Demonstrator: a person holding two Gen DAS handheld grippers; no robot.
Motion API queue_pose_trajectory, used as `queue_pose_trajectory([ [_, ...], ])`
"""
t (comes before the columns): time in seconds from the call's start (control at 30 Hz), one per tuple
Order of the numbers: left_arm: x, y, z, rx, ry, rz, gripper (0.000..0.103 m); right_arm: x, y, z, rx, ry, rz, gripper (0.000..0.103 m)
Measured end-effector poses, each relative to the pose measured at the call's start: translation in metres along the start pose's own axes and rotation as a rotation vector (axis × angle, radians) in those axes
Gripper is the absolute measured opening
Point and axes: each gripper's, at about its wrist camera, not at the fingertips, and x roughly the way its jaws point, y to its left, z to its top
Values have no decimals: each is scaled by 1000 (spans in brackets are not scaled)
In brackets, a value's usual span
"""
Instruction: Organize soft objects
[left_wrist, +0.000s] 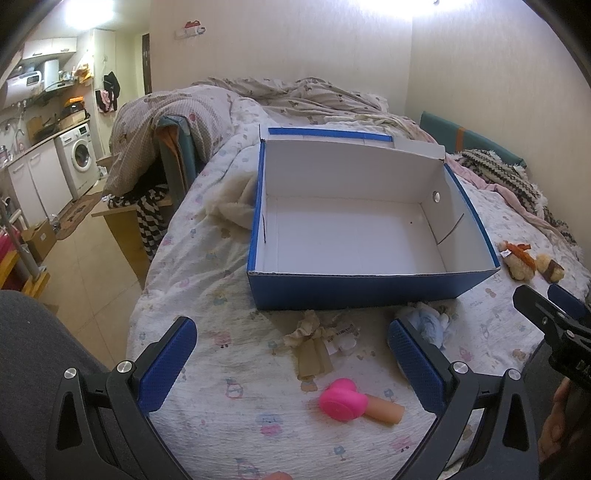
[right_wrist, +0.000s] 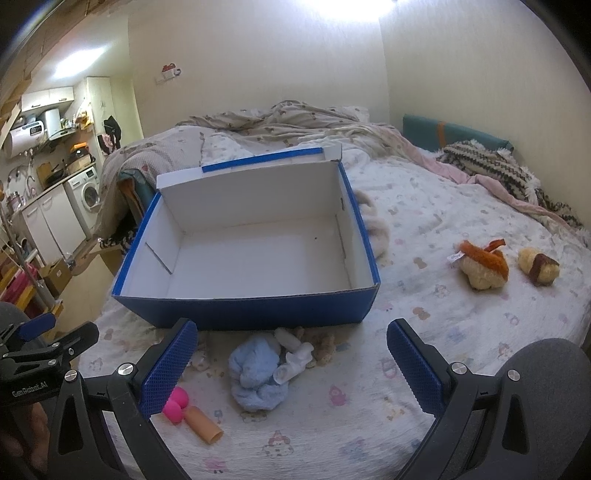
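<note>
An empty blue cardboard box (left_wrist: 369, 291) (right_wrist: 258, 314) with a white inside sits open on the bed. In front of it lie a pink and peach soft toy (left_wrist: 354, 402) (right_wrist: 188, 413), a beige rag toy (left_wrist: 314, 343) and a light blue plush (right_wrist: 255, 373) (left_wrist: 428, 325) with white socks (right_wrist: 295, 358) beside it. Two brown plush toys (right_wrist: 480, 269) (right_wrist: 537, 271) (left_wrist: 519, 260) rest to the box's right. My left gripper (left_wrist: 291, 358) is open above the pink toy. My right gripper (right_wrist: 291, 358) is open above the blue plush. Neither holds anything.
The bed carries a patterned white quilt (right_wrist: 424, 229), a crumpled duvet (left_wrist: 295, 96) at the back and a striped knit throw (right_wrist: 491, 166) at the right. A cream fleece (left_wrist: 232, 203) lies beside the box. Left of the bed are a chair with clothes (left_wrist: 147, 173) and a kitchen area (left_wrist: 74, 155).
</note>
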Motion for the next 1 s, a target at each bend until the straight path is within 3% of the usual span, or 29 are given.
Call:
queue_pose_trajectory([
  [1.0, -2, 0, 1, -2, 4, 9, 103, -2, 0, 0, -14, -11, -2, 103],
])
